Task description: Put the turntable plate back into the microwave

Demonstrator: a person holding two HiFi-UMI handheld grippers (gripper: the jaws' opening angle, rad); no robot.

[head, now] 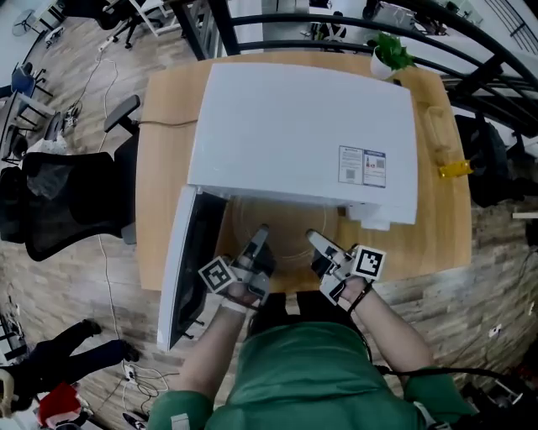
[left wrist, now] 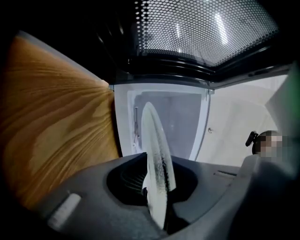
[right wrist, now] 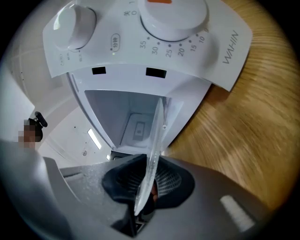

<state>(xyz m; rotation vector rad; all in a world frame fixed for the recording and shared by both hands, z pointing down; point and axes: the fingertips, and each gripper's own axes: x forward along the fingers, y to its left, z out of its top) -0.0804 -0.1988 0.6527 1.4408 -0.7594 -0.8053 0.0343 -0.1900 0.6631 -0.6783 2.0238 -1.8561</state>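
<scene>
Green shirt (head: 294, 378); grey left gripper (head: 262, 230), right gripper (head: 310, 237), each marker-cubed

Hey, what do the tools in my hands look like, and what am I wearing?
The left tool and right tool are grey and black plastic; each carries a cube of black-and-white square markers. You wear a green top.

Seen from above, a light wooden table (head: 155, 210) stands on a floor of pale grey-brown planks (head: 76, 285) in an evenly lit open office. A black office chair (head: 63, 210) sits just beside the table's left edge. A small potted green plant (head: 388, 52) stands on the table's far right corner, and a yellow object (head: 454, 169), too small to identify, lies at its right edge. Black metal railings (head: 223, 29) run behind the table, with more office chairs (head: 126, 17) on the floor beyond them.
</scene>
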